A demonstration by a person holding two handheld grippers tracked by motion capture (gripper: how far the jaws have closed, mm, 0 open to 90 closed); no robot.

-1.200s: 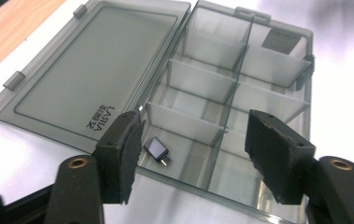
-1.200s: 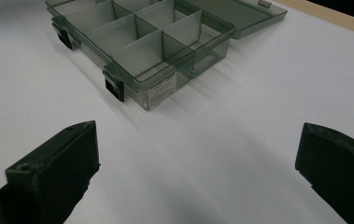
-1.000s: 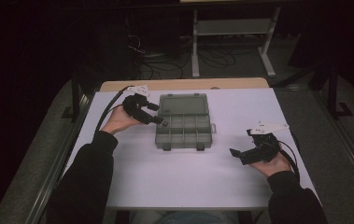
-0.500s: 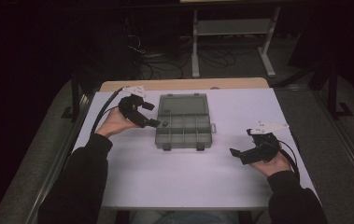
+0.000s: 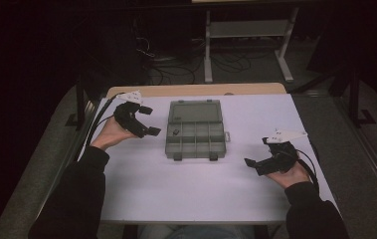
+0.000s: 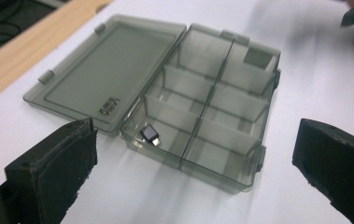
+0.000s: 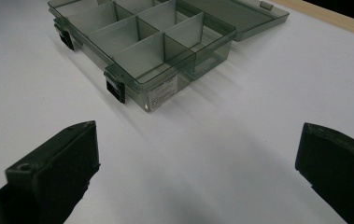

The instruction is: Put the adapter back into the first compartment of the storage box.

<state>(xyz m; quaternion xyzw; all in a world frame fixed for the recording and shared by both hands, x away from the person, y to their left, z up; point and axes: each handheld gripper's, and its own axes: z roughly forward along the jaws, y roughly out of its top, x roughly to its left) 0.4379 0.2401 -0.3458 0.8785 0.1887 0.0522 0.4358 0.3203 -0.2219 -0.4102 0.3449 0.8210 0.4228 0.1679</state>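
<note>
A translucent grey compartment box (image 5: 196, 139) lies mid-table with its lid (image 5: 195, 112) folded flat toward the far side. A small black part (image 5: 175, 132) rests in a left-hand compartment, and it also appears as the small black part (image 6: 149, 134) in the left gripper view. My left gripper (image 5: 150, 120) hovers just left of the box; its jaws have just been opening and stand wide with nothing between them. My right gripper (image 5: 256, 152) rests open near the front right, pointing at the box (image 7: 137, 37), with bare table between its jaws.
The white table top (image 5: 186, 194) has free room in front of the box and on both sides. A wooden strip (image 5: 196, 90) runs along its far edge. Beyond it, a metal stand (image 5: 248, 30) and cables (image 5: 171, 69) sit on the dark floor.
My left gripper has drawn back leftward from the box edge and its jaws have spread wider. The right gripper has stayed put.
</note>
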